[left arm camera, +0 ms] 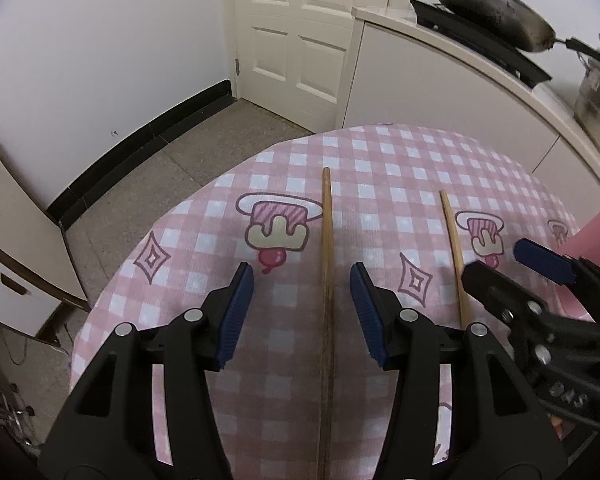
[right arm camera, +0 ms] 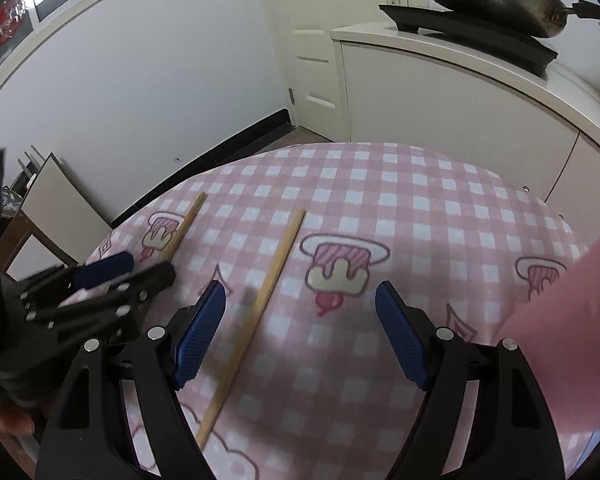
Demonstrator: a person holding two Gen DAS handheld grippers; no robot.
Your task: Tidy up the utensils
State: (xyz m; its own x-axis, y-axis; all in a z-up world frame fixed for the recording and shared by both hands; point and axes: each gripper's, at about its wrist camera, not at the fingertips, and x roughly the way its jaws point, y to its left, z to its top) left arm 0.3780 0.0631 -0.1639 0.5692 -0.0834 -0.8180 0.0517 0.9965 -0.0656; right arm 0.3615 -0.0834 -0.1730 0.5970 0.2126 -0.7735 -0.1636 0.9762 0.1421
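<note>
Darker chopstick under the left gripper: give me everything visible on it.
The darker chopstick is a long, slim stick that looks like wood, browner than the paler chopstick to its right. It lies flat on the pink checked tablecloth, pointing away from the camera, between the open pads of the left gripper, which do not touch it.

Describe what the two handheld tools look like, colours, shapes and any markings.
Both tools, left tool and right tool, have black angular plastic arms with triangular cut-outs, silver round pivot pins and ribbed dark-blue pads. White raised lettering marks the right tool's body in the left wrist view.
</note>
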